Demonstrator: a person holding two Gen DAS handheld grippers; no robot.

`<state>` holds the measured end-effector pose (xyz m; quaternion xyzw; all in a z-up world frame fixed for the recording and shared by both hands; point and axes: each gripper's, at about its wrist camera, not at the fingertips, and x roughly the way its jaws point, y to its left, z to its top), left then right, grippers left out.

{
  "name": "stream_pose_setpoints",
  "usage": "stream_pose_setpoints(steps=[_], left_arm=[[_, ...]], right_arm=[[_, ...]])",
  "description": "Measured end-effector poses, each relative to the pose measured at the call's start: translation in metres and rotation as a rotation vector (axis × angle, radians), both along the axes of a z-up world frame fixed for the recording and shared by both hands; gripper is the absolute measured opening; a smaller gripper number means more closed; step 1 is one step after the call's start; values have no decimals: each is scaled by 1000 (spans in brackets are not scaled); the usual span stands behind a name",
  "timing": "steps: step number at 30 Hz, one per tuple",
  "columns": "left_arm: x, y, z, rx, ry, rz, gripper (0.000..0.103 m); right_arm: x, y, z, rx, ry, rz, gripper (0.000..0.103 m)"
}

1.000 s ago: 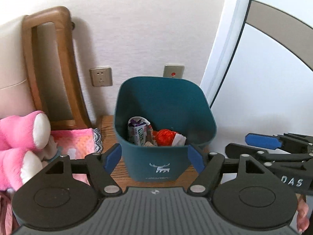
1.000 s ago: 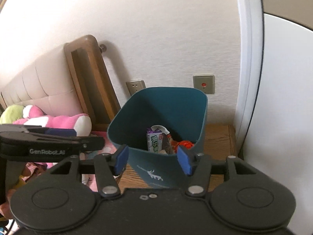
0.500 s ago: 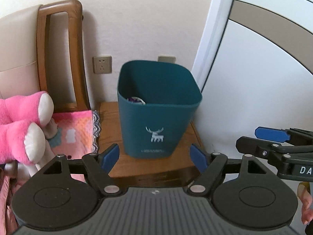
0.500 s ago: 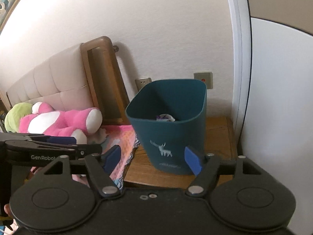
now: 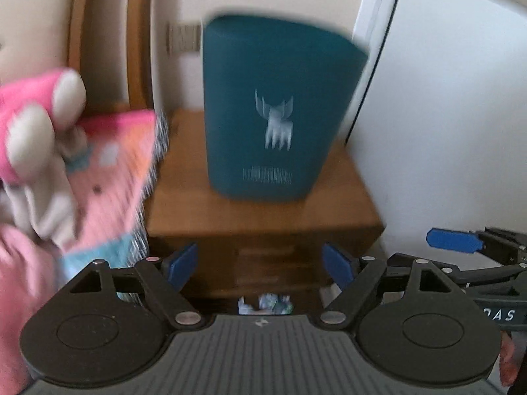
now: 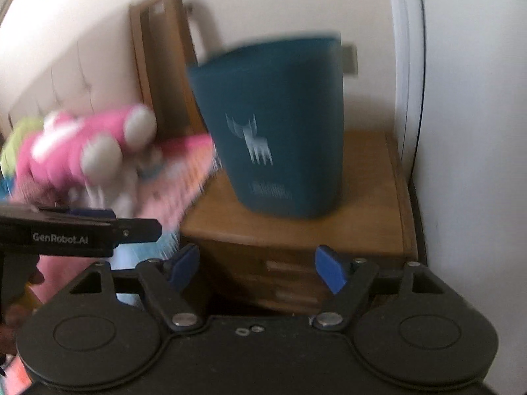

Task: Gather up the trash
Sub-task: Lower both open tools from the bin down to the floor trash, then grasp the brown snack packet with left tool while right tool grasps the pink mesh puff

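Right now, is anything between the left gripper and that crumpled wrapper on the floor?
Nothing visible. The left gripper is open and empty, and the crumpled wrapper lies just below its fingertips, in front of the wooden nightstand. The picture is blurred, so small things could be missed.

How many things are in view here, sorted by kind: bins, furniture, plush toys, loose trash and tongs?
Bins: 1, teal bin
Furniture: 1, wooden nightstand
Plush toys: 1, pink plush
Loose trash: 1, crumpled wrapper, low in front of the nightstand, too blurred to identify
Tongs: 2, left tongs and right tongs, both open and empty
Total: 6
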<state>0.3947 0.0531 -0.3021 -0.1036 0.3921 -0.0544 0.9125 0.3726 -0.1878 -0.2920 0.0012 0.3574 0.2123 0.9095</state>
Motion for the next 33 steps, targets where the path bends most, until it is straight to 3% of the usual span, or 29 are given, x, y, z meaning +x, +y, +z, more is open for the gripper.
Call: stream_pose_setpoints(steps=[3, 9, 13, 20, 26, 33], left_arm=[[8, -16, -68, 4, 60, 5, 83], [17, -38, -218, 27, 179, 37, 83], [21, -48, -316, 33, 273, 36, 83], [38, -60, -452, 71, 404, -7, 83], [58, -64, -525, 88, 466, -81, 83], [79, -65, -573, 77, 490, -172, 83]], right_arm=[[6, -4, -65, -32, 37, -1, 77], [26, -21, -199, -5, 124, -51, 77], [45, -24, -282, -16, 172, -24, 77], [68, -13, -389, -84, 236, 70, 77], [91, 5, -455, -116, 286, 151, 77], [115, 33, -518, -145, 365, 175, 77]])
